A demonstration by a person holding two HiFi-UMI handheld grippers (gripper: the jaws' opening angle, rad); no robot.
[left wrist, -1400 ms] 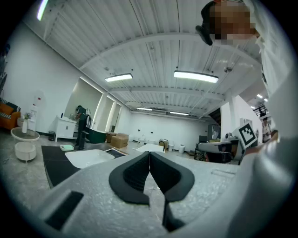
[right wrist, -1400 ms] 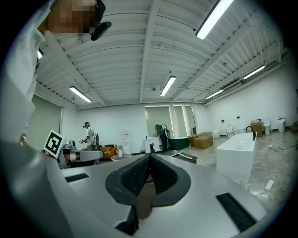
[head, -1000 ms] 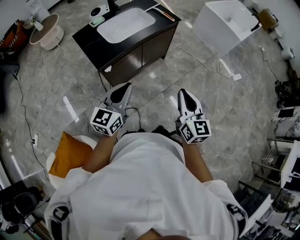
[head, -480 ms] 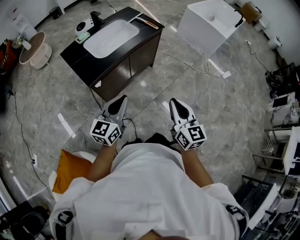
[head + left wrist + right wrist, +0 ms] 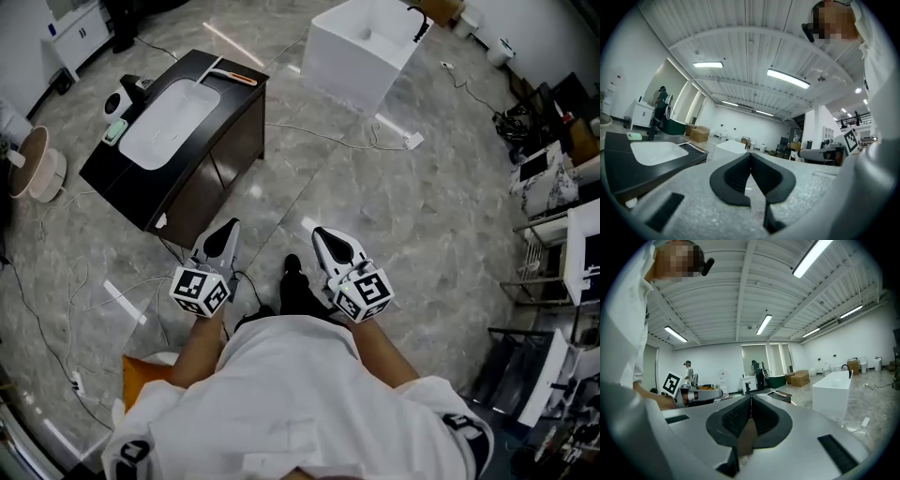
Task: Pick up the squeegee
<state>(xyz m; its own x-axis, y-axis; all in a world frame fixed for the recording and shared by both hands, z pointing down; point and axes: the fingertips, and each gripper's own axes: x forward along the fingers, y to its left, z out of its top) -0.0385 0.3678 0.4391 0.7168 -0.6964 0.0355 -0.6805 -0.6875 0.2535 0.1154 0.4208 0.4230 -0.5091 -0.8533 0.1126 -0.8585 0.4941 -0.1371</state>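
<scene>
Grey marbled flooring (image 5: 394, 216) carries a black vanity cabinet with a white inset basin (image 5: 211, 159). A slim orange-and-white tool, judged to be the squeegee (image 5: 235, 77), lies along the cabinet top's far edge, well apart from both tongs. Left gripper (image 5: 225, 234) and right gripper (image 5: 323, 239) are closed tight, holding nothing. Step in hand: approach. Next move requires reaching the cabinet top and spreading one pair of jaws.

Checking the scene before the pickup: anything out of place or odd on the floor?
Loose cables trail across the grey marble floor between the black vanity cabinet and the white rectangular tub, ending in a white plug block: a trip hazard. Nothing looks spilled or broken.
</scene>
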